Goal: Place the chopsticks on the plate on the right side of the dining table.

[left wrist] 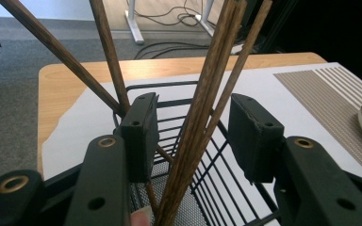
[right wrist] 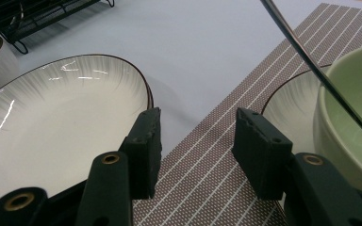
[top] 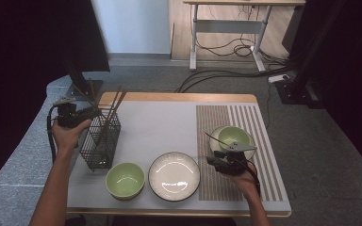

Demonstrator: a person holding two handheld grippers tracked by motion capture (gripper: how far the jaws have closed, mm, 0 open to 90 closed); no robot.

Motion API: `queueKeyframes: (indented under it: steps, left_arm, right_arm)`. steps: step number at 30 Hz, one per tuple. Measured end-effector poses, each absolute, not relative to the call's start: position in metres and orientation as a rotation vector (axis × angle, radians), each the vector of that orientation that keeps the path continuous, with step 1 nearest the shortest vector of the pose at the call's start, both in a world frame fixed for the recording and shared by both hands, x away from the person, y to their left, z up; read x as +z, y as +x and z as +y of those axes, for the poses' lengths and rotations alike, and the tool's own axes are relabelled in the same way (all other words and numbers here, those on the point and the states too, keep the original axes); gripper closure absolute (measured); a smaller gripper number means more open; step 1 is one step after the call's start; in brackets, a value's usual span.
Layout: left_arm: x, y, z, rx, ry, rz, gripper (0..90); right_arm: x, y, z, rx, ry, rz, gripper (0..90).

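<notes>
2 grippers are at work. The left gripper (left wrist: 191, 136) hangs over the wire basket (top: 100, 141) at the table's left, jaws spread wide around a pair of chopsticks (left wrist: 207, 108) that lean up out of the basket; the pads are not touching the wood. 2 more sticks (left wrist: 82, 63) lean off to the left, just behind the left pad.

The right gripper (right wrist: 195, 150) is also open and holds nothing. It hovers low over the striped mat (right wrist: 207, 174), between the white plate (right wrist: 52, 122) and a green bowl (right wrist: 353, 117) that sits on its own small plate. A thin metal handle (right wrist: 306, 59) slants out of that bowl, probably a spoon's. A second green bowl (top: 125, 180) stands at the near edge, just beside the white plate.

Risks, as I judge them:
- The 2 chopsticks between the jaws lie close together but not parallel, so a squeeze could catch 1 and let the other slip or twist.
- Lifting at a slant could drag the sticks against the basket's wires and tip the light basket.
- The left pad is near the other sticks and may snag them.
- The right gripper, if it swings toward the bowl, could knock the handle.
</notes>
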State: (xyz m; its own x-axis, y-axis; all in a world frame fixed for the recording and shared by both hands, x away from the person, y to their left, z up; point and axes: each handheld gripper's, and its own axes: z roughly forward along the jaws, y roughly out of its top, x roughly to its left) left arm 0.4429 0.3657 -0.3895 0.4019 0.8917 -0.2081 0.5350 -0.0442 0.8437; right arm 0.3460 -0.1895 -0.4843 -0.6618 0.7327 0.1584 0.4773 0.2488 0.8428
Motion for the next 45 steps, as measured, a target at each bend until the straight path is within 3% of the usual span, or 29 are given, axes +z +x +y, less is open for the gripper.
queueKeyframes:
  steps: [45]
  left_arm:
    - [-0.392,0.469,0.373,0.489,1.708,1.281,54.2]
  right_arm:
    - [-0.489,0.349,-0.190,1.397,1.148,2.266,51.8]
